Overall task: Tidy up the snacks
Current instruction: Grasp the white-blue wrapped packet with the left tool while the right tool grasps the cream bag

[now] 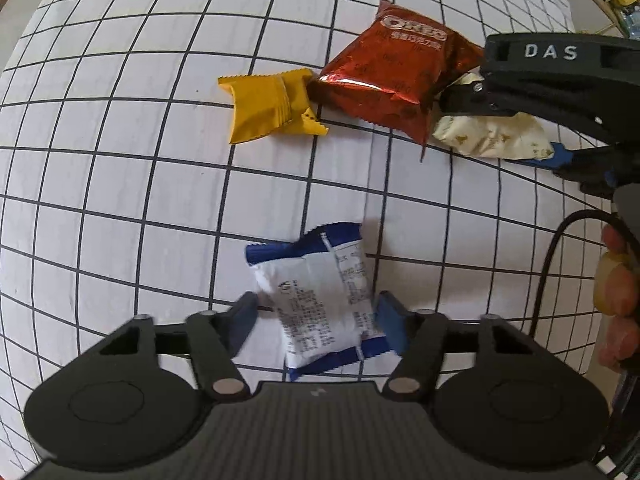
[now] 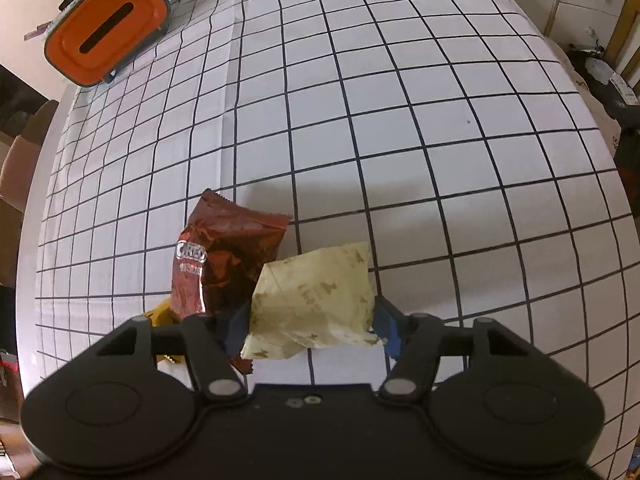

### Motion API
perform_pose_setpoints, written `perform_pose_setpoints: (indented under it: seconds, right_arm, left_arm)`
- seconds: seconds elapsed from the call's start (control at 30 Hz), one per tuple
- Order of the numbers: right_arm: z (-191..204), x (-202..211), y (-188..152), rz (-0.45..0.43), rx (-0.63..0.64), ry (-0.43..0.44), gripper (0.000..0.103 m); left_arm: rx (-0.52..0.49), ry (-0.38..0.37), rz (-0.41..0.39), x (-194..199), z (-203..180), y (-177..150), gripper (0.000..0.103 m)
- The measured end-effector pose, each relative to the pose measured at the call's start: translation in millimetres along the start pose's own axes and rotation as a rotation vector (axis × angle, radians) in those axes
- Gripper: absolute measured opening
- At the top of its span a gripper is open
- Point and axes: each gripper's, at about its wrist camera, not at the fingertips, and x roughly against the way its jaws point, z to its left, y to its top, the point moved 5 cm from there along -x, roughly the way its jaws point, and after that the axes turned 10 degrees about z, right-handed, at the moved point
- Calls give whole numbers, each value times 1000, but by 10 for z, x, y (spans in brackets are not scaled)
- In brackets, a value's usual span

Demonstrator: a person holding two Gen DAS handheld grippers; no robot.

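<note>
Down on the gridded worktop (image 2: 400,120), our left gripper (image 1: 316,318) straddles the blue-and-white packet (image 1: 320,300), pads just meeting its sides; our right gripper (image 2: 312,320) brackets the cream packet (image 2: 316,300) likewise. Both look light, crinkly, slippery: we'd pinch across the puffed middle, gently.

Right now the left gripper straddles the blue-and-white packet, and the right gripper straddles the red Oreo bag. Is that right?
Not quite. The right gripper straddles the cream packet, as the right wrist view shows; the red Oreo bag lies beside it. The left gripper does straddle the blue-and-white packet.

Left hand-held gripper (image 1: 316,316) points straight down, jaws half closed around a packet; right hand-held gripper (image 2: 312,320) angled steeply down, jaws likewise.
</note>
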Motion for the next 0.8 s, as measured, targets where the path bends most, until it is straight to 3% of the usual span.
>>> perform_pose_setpoints:
  seconds: [0.33, 0.63, 0.8]
  right_arm:
    - [-129, 132, -96, -39, -35, 28, 50]
    - [-277, 468, -259, -81, -31, 55, 48]
    - [-285, 711, -414, -112, 2, 74, 48]
  left_arm:
    - [9, -29, -38, 73, 58, -75, 48]
    - [53, -91, -74, 195, 274, -100, 46]
    - [52, -109, -133, 379, 290, -143, 46]
